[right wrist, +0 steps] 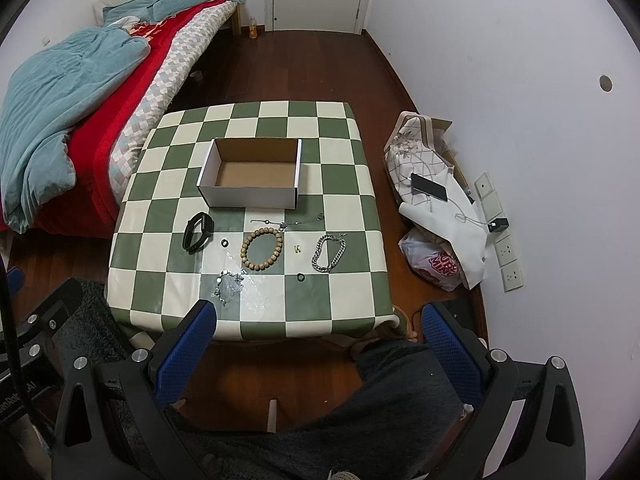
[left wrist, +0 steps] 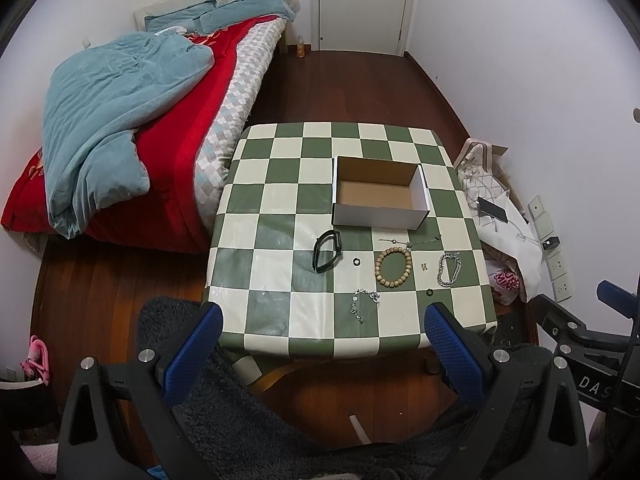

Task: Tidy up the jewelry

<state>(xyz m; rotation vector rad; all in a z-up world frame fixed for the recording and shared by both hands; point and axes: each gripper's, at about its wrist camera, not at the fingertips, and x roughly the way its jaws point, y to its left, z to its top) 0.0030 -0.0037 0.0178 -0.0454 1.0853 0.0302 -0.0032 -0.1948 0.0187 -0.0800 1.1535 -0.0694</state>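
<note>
The left gripper (left wrist: 322, 344) hovers short of the table's near edge with its blue-padded jaws spread wide and nothing between them; the right gripper (right wrist: 320, 338) hangs likewise, jaws wide apart and empty; on the checkered table (right wrist: 340, 184) an open cardboard box (right wrist: 251, 172) sits toward the middle with a bare bottom; the jewelry lies in a loose row on the near side of the box; a black band (right wrist: 197, 232) is leftmost, then a small black ring (right wrist: 225, 243), a wooden bead bracelet (right wrist: 262, 249), a small gold piece (right wrist: 297, 249) and a silver chain bracelet (right wrist: 329, 253); a thin necklace (right wrist: 286, 222) stretches just behind the beads; a crystal bracelet (right wrist: 228, 286) and a second black ring (right wrist: 301, 277) lie nearest the edge; a bed (left wrist: 120, 128) stands left of the table, bags (right wrist: 436, 208) lie on the floor to the right
</note>
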